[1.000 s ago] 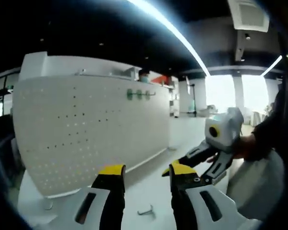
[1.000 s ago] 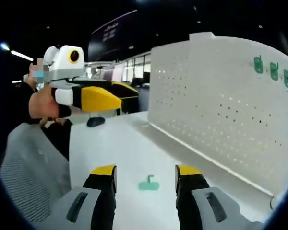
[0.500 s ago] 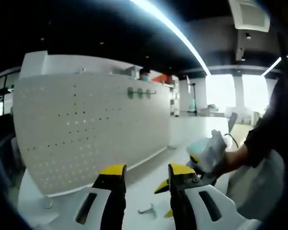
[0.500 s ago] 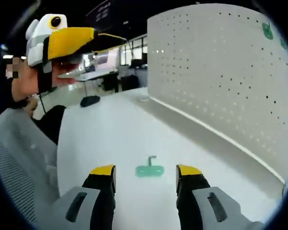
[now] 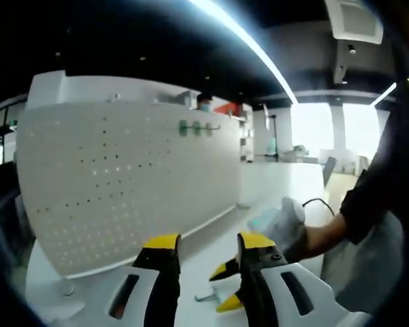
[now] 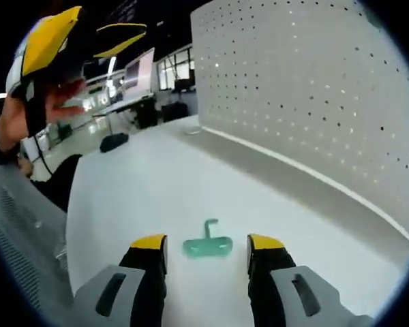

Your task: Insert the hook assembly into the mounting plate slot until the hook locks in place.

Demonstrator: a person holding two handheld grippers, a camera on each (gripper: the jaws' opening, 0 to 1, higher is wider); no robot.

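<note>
- The hook (image 6: pixel 207 243) lies flat on the white table (image 6: pixel 143 197), between and just ahead of the right gripper (image 6: pixel 207 245)'s yellow tips, apart from both; its bent stem points away toward the pegboard (image 6: pixel 313 102).
- The right gripper is spread wide and holds nothing. The left gripper (image 5: pixel 205 244) is parted too and empty, held up facing the pegboard (image 5: pixel 123 177).
- Risk, as I judge it: the hook is thin and lies flat, so closing on it could skid it along the smooth table or pinch only the stem and leave it crooked.
- A crooked hold would likely foul the holes, and the hook would not lock.
- Three green hooks (image 5: pixel 196 127) already sit high on the board; a careless approach could knock them.
- In the left gripper view the right gripper (image 5: pixel 225 286) sits just beside the left one, so the two could clash.
- Room: bare table around the hook; the board's foot runs as a long edge beyond it, and a grey chair (image 6: pixel 20 238) is near the left.
</note>
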